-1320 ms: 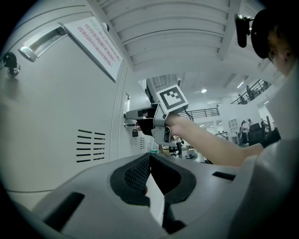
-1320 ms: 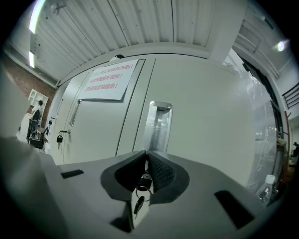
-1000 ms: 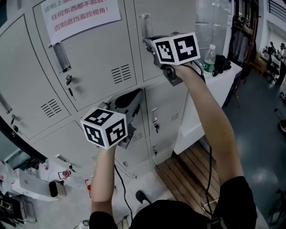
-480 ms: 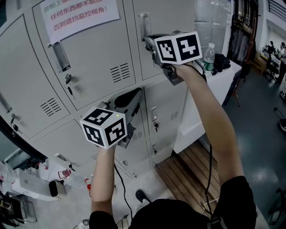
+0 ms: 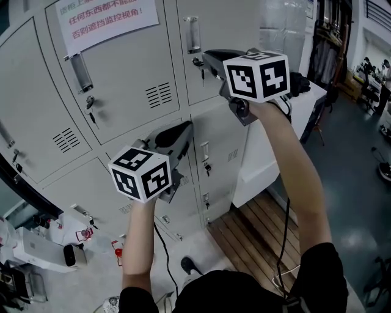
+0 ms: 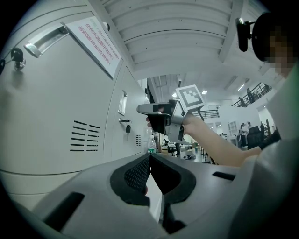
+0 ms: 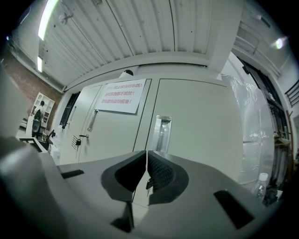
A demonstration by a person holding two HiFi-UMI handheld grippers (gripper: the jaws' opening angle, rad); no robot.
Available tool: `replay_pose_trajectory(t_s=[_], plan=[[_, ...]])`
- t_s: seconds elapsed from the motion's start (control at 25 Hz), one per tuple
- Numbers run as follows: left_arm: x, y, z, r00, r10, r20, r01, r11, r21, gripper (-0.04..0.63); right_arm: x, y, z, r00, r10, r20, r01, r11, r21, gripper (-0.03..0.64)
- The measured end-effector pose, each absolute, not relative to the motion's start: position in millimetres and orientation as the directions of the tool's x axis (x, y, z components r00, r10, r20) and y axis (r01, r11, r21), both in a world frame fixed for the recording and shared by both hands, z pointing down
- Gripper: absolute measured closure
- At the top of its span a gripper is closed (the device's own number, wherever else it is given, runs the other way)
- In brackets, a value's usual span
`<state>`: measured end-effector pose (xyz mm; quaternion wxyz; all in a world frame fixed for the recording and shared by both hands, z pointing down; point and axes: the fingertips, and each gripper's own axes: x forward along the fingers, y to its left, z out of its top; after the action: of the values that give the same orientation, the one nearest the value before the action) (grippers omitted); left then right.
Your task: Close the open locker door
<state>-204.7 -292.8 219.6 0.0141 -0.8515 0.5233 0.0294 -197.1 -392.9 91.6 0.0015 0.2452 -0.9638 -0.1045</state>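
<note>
head view: the right hand-held gripper has drawn back from the upper right locker door and shifted a little to the right. a second ago it sat close against the door, just by the handle. the handle and the key under it now show clear of the gripper. the door looks flush with its neighbours, no gap seen at its edge. the left hand-held gripper hangs lower, in front of the middle lockers, much where it was. a printed notice is stuck on the door to the left.

left gripper view: its jaws are pressed together with nothing between them. beyond them the right gripper hovers off the locker front, apart from it. the door face there reads flat. a water bottle stands far behind.

right gripper view: jaws together, only a hairline slit, nothing held. they point at the door, handle straight ahead, no contact.

judgement: the push seems done and the door shut. whether the latch caught cannot be told from here.
</note>
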Motion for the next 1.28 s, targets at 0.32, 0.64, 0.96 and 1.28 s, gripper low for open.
replay_pose_trajectory(t_s=[0.32,0.64,0.96,1.28], plan=[[-188.5,-280.8,224.8,0.455,-0.888,-0.065,-0.890,-0.456,0.002,0.577,-166.6,-363.2,115.6,-0.897,-0.440,-0.049,-0.440,0.873,0.213,0.600],[-171.5,-272.0,236.5,0.456,-0.888,-0.057,-0.890,-0.456,-0.015,0.577,-140.2,-341.1,148.9,-0.908,-0.417,-0.028,-0.413,0.885,0.216,0.600],[-159.6,-259.1,253.3,0.481,-0.874,-0.066,-0.876,-0.482,0.001,0.577,-116.2,-325.1,189.9,-0.920,-0.390,-0.016,-0.387,0.905,0.177,0.600],[-151.3,-250.3,272.8,0.472,-0.880,-0.062,-0.882,-0.471,-0.022,0.577,-100.7,-302.4,230.4,-0.934,-0.355,-0.030,-0.355,0.921,0.162,0.600]])
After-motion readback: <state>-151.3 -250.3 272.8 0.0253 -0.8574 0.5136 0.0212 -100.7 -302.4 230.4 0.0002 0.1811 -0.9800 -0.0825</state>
